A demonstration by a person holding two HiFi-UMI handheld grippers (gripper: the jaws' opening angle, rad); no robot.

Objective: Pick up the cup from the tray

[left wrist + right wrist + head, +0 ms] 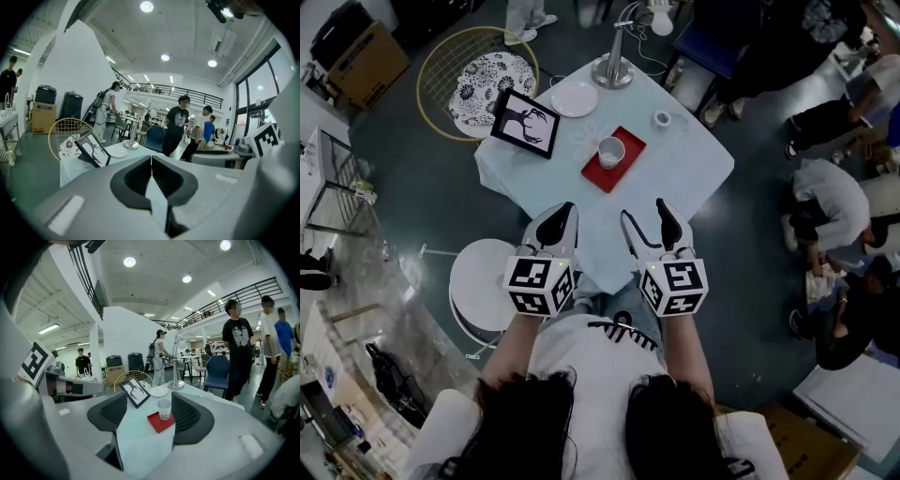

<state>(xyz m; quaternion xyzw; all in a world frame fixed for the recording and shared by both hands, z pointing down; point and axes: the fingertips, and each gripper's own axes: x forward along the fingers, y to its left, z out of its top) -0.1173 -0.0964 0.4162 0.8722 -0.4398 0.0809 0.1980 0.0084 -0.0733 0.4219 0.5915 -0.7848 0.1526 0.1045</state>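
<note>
Item: cup pick-up, status not begun. Head view: square worktop point(698, 173) under a pale cloth; red tray point(629, 147) near its middle, with the cup point(611, 152) upright on it, nothing touching it. From the tray, a picture frame point(526, 123) at 10 o'clock, a white plate point(575, 98) at 11 o'clock, a lamp base point(613, 71) at 12 o'clock, a small ring point(663, 119) at 2 o'clock. The left gripper point(562, 217) and right gripper point(650, 217) are held side by side at 6 o'clock from the tray, over the near corner of the worktop, well apart from the cup; the left fingers are together, the right fingers parted. Left gripper view: the left gripper point(151, 161) has its fingers shut flat against each other, nothing between them; picture frame point(93, 150) and plate point(116, 151) at 10 o'clock beyond the fingers; the cup does not show here. Right gripper view: the right gripper point(149, 401) has its fingers point(187, 413) standing apart and empty, framing the distant cup point(164, 408) on the tray point(156, 423), a little toward 1 o'clock of the gap's centre. Assessment: nothing of the task is done; the cup stands on the tray untouched. Outstanding, by judgement: carry the parted right fingers forward to either side of the cup, close on its wall, lift it clear of the tray.
</note>
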